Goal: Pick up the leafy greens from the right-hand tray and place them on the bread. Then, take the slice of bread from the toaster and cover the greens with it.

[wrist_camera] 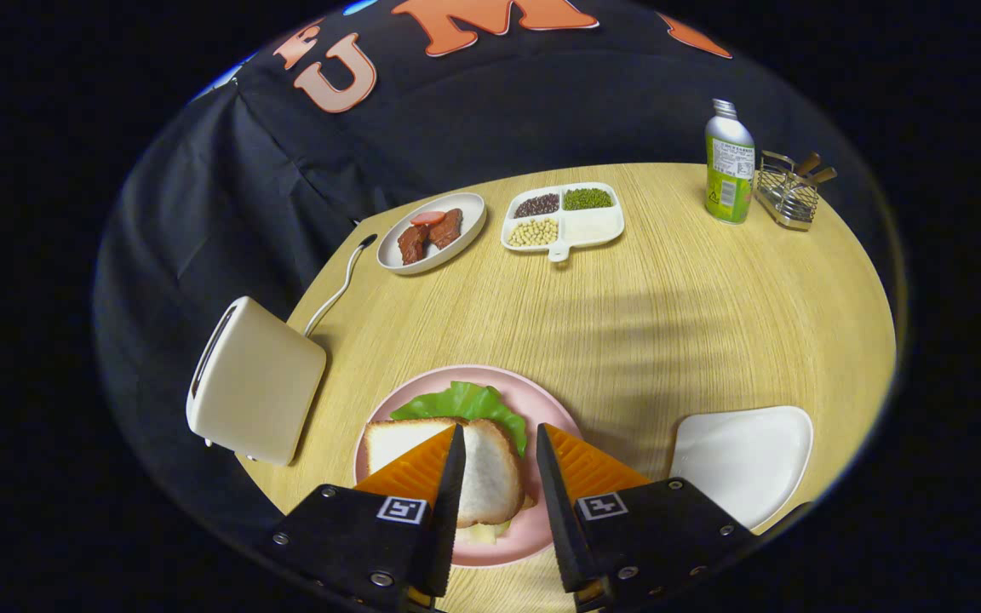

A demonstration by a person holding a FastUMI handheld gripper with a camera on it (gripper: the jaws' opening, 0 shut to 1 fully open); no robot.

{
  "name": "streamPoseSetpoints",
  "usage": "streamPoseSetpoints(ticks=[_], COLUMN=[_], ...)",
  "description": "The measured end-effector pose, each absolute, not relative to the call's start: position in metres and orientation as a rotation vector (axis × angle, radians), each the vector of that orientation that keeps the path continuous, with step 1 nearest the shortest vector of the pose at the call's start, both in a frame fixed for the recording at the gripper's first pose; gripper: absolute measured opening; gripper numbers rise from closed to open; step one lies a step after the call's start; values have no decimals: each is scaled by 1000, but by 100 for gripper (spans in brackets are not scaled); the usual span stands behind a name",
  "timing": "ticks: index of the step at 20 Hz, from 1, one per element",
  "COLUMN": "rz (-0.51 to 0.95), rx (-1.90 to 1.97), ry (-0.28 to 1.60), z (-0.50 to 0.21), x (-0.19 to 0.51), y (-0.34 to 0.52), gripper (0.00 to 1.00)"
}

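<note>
The gripper (pixel 497 438) hangs low in the frame with its fingers spread apart and nothing between them, poised just above the pink plate (pixel 554 409) at bottom centre. On that plate a bread slice (pixel 490 477) lies over the greens (pixel 465 402), whose leaf edge sticks out on the far side; a paler layer peeks from under the bread's near edge. The toaster (pixel 256 379) stands to the plate's left, its slot turned away so I cannot tell whether anything is in it. The white tray (pixel 746 460) at lower right looks bare. By this layout the sandwich appears assembled. The risk now is mostly clumsiness: lowering or closing the fingers could snag the top slice, drag it off the leaf, or shove the plate toward the toaster.
</note>
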State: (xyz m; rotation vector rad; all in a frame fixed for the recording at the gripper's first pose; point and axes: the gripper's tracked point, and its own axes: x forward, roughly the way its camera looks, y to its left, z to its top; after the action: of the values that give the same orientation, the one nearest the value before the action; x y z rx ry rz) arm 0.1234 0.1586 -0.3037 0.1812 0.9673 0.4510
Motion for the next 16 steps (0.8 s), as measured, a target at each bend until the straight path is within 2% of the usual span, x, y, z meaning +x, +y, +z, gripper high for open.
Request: streamPoseSetpoints(ticks=[2, 13, 16], rz=[447, 413, 395], rx=[180, 75, 32], ry=[891, 460, 332], z=[-285, -149, -104], x=[128, 101, 85], y=[157, 139, 128], gripper=[55, 56, 62])
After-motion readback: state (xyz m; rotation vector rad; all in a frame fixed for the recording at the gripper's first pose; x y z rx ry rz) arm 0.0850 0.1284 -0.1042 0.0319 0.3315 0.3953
